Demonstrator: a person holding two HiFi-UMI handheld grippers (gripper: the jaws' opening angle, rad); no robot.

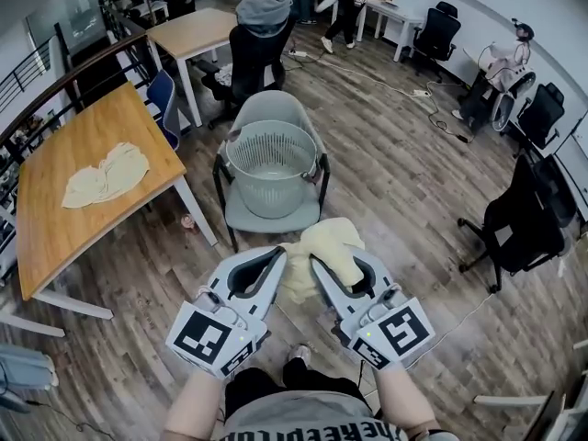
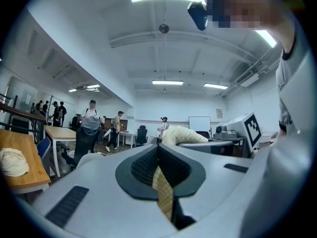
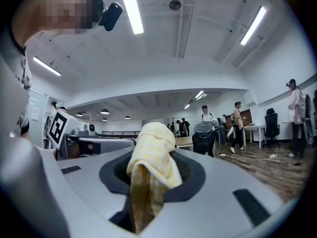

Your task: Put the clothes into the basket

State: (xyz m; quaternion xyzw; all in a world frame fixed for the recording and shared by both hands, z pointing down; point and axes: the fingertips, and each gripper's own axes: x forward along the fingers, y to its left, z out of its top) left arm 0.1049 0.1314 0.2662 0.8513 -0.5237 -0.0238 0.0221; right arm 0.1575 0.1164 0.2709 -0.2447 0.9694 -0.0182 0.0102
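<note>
A pale yellow checked garment (image 1: 317,251) hangs between my two grippers, above the wooden floor. My left gripper (image 1: 276,263) is shut on one thin edge of the garment (image 2: 163,195). My right gripper (image 1: 322,269) is shut on a thick bunch of the same cloth (image 3: 151,175), which bulges up over its jaws. Both point level toward the white slatted basket (image 1: 272,166), which stands on the seat of a grey chair (image 1: 276,118) just ahead. A second cream garment (image 1: 106,176) lies on the wooden table (image 1: 83,219) at the left.
A person sits on a chair (image 1: 260,35) beyond the basket, beside another table (image 1: 197,33). Black office chairs (image 1: 519,219) stand at the right, and cables run over the floor. More people stand at the far end of the room.
</note>
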